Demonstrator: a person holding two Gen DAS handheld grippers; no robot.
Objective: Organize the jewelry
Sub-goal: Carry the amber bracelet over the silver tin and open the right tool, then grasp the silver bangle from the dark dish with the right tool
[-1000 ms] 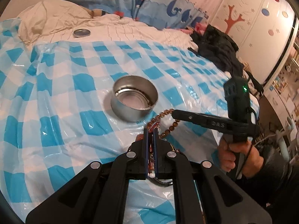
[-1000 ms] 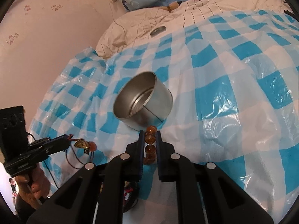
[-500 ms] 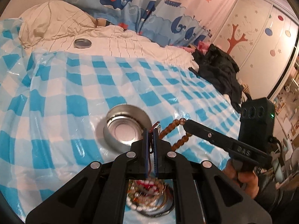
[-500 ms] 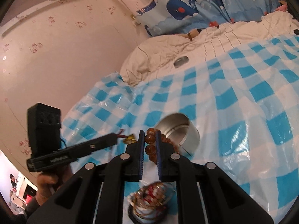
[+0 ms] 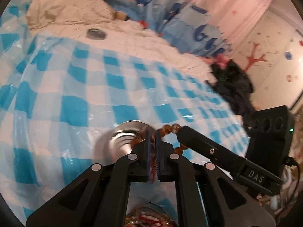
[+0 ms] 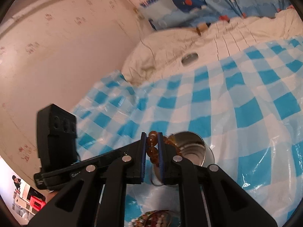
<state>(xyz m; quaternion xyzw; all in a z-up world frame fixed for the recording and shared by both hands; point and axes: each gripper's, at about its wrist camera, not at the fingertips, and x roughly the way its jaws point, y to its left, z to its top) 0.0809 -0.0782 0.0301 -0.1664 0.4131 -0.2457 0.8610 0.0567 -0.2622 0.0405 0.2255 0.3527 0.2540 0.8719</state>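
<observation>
A string of amber beads (image 5: 171,127) hangs between my two grippers, above the open round metal tin (image 5: 121,138). My left gripper (image 5: 152,135) pinches one end of the string. Its jaws are opening, with the brownish cord and beads still in the narrow gap. Some beads droop left of it over the tin's mouth. My right gripper (image 6: 152,143) is shut on two amber beads (image 6: 151,141), and the rest trails toward the tin (image 6: 195,151). From the left wrist, the right gripper (image 5: 179,130) reaches in from the right. The left tool's black housing (image 6: 56,130) shows at the left.
A blue-and-white checked plastic sheet (image 5: 75,87) covers the bed. The tin's lid (image 5: 95,33) lies on the white quilt (image 6: 236,36) at the far side. A dish of mixed jewelry (image 6: 155,217) lies just below both grippers. Dark clothes (image 5: 233,83) are piled at the right edge.
Both grippers lifted the bead string off the sheet and carried it to the tin. The tin now sits right behind the jaws, and beads hang over its mouth.
</observation>
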